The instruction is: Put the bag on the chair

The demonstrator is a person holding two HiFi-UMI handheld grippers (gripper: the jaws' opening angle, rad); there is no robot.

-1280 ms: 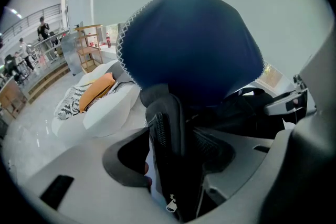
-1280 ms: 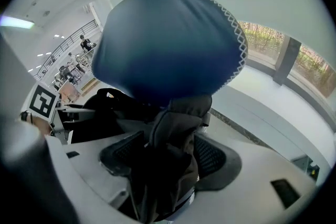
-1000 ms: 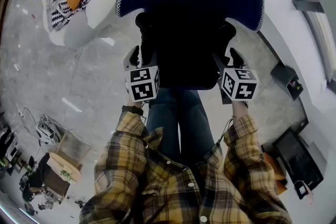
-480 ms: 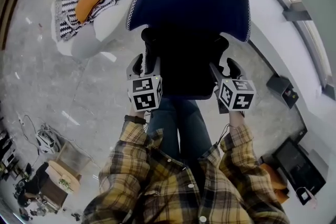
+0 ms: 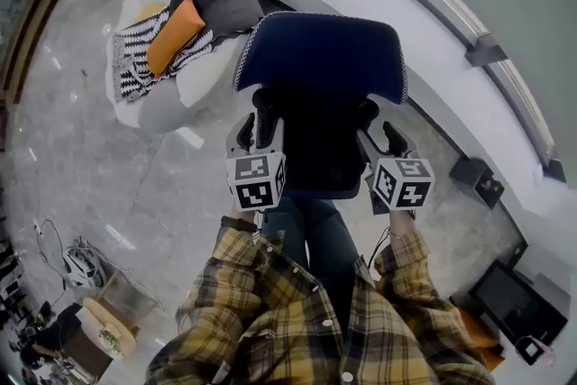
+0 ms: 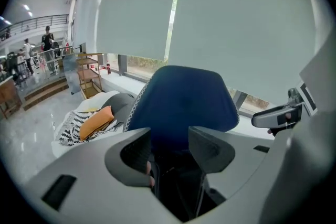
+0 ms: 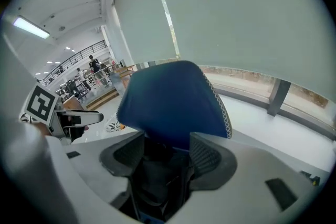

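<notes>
A navy chair point(image 5: 320, 59) with white-stitched edging stands in front of me; its backrest fills both gripper views point(image 6: 184, 105) point(image 7: 168, 105). A black bag point(image 5: 311, 149) hangs between my two grippers, just before the backrest, and hides the seat. I cannot tell whether it rests on the seat. My left gripper point(image 5: 255, 120) holds the bag's left side, with dark fabric and a strap point(image 6: 168, 176) between its jaws. My right gripper point(image 5: 380, 137) holds the right side, with bag fabric point(image 7: 157, 181) between its jaws.
A white lounge seat point(image 5: 194, 81) with grey and orange cushions and a striped throw stands left of the chair. A white window ledge point(image 5: 433, 22) runs behind it. Black boxes point(image 5: 478, 178) sit on the floor at right, cables point(image 5: 77, 257) at left. People stand far off point(image 6: 47, 39).
Both grippers have carried the bag forward, closer to the chair's backrest. My head view has shifted, so the chair sits lower and smaller in the picture.
</notes>
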